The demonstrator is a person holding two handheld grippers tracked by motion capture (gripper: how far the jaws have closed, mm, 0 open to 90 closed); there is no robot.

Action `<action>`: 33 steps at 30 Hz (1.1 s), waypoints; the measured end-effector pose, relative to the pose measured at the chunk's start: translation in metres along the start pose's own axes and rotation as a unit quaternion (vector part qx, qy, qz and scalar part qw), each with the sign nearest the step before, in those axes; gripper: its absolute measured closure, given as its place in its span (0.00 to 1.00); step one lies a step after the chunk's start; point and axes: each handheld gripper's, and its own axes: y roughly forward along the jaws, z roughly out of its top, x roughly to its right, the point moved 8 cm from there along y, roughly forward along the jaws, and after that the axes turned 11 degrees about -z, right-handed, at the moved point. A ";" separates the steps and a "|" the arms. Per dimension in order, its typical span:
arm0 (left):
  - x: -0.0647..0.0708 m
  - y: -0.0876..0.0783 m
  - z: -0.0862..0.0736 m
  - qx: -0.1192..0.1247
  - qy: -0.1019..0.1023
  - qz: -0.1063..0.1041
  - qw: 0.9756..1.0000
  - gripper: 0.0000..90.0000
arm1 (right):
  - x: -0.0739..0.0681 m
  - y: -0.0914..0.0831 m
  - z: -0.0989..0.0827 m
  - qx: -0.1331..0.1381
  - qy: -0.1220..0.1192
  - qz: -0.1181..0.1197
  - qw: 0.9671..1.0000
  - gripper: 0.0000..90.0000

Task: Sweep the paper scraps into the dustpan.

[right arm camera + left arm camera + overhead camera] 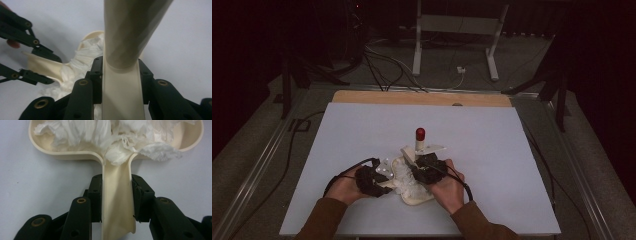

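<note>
A cream dustpan point(416, 198) lies near the table's front edge with crumpled white tissue point(403, 176) in it. My left gripper point(381, 181) is shut on the dustpan's flat handle point(117, 195), one jaw on each side; the tissue point(112, 135) spills over the pan's rim point(62, 153) toward the handle. My right gripper point(422, 167) is shut on a cream brush handle point(125, 32), which rises to a red tip point(420, 133). In the right gripper view, my left gripper point(32, 61) holds the dustpan handle point(42, 65) at the left, beside the tissue point(82, 60).
A white board point(362, 130) covers the table, with a wooden strip point(362, 96) along its far edge. Cables point(382, 65) and a white table frame point(457, 30) sit on the floor behind. Metal rails point(257, 170) run along both sides.
</note>
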 end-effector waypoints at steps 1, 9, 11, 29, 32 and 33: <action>0.000 0.000 0.000 0.001 0.000 0.000 1.000 0.74 | -0.002 0.000 0.000 0.000 -0.002 0.001 1.000 0.74; 0.001 0.003 0.001 0.016 -0.006 0.001 1.000 0.74 | -0.016 0.001 0.001 0.001 -0.011 0.009 1.000 0.74; 0.001 0.004 0.001 0.019 -0.005 0.004 1.000 0.74 | -0.019 0.001 0.000 0.002 -0.013 0.010 1.000 0.74; 0.006 0.003 0.000 0.075 0.009 0.030 0.997 0.74 | 0.006 -0.013 0.010 0.018 -0.014 -0.001 1.000 0.74; 0.006 0.002 0.000 0.082 0.009 0.037 0.996 0.74 | 0.010 -0.015 0.013 0.025 -0.008 -0.004 1.000 0.74; 0.006 0.001 0.001 0.082 0.011 0.043 0.996 0.74 | 0.012 -0.015 0.014 0.028 -0.004 -0.005 1.000 0.74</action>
